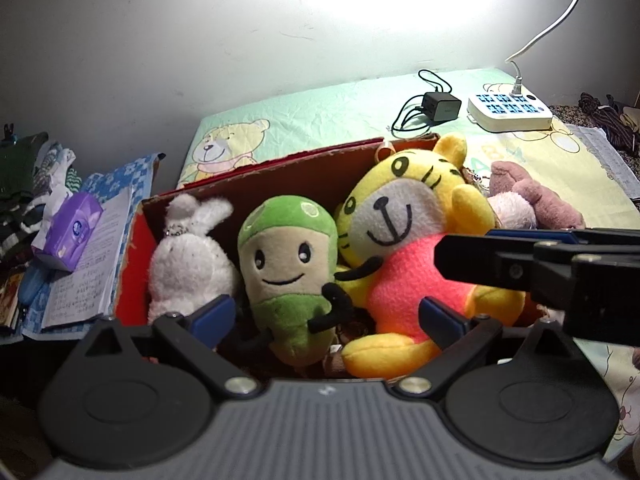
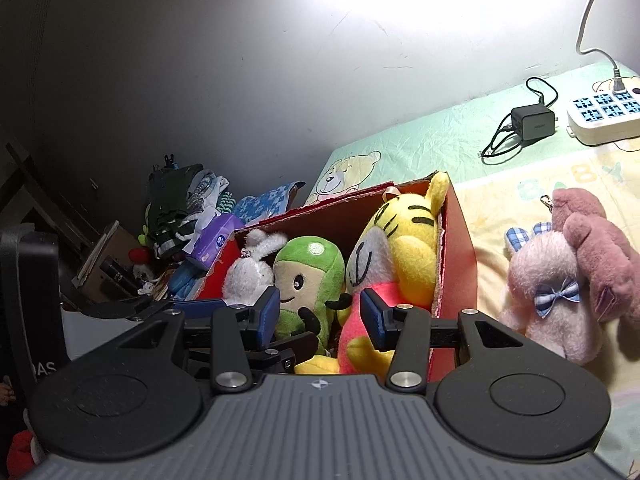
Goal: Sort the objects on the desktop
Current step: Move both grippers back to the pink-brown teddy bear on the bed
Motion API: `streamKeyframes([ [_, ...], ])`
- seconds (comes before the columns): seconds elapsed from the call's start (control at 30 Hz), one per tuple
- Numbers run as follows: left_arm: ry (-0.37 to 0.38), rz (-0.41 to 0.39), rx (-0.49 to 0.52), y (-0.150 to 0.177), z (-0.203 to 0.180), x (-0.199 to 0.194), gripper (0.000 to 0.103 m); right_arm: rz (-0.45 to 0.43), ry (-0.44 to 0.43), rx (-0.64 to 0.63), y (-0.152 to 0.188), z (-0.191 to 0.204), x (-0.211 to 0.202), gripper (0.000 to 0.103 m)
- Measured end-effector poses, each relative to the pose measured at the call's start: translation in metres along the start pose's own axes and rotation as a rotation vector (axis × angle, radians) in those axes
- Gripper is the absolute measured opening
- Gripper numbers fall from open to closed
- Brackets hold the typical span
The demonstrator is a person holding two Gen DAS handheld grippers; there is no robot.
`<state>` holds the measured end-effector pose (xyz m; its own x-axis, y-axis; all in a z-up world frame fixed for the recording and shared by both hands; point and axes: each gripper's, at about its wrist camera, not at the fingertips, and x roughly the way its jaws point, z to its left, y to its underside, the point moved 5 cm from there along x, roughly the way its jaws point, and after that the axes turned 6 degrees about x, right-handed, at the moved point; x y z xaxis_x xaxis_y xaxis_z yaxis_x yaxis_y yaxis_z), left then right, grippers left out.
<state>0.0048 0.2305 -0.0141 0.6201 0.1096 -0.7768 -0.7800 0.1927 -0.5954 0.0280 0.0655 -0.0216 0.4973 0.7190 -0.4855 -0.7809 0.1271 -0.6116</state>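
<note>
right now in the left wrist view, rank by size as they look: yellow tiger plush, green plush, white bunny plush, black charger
1. yellow tiger plush
2. green plush
3. white bunny plush, close to the green one
4. black charger, though it lies farther from the camera

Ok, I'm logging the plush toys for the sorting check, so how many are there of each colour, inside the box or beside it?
White: 1, the rabbit in the box
Green: 1, the green doll in the box
Yellow: 1, the tiger in the box
Pink: 2, the pale pink toy and the dusty pink toy, beside the box
Total: 5
</note>
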Motion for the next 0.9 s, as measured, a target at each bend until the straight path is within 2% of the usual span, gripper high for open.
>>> streamKeyframes([
  [0.37, -0.049, -0.011, -0.034, -0.013, -0.019, -0.022, 0.099, -0.008, -0.018, 0.02, -0.007, -0.025, -0.023, 0.048],
  [0.67, -0.039, -0.044, -0.021, -0.033, -0.056, -0.037, 0.098, -0.028, -0.035, 0.037, -0.018, -0.049, -0.048, 0.049],
  [0.9, -0.015, -0.051, -0.002, -0.047, -0.094, -0.035, 0.099, -0.044, -0.011, 0.057, -0.027, -0.081, -0.072, 0.049],
])
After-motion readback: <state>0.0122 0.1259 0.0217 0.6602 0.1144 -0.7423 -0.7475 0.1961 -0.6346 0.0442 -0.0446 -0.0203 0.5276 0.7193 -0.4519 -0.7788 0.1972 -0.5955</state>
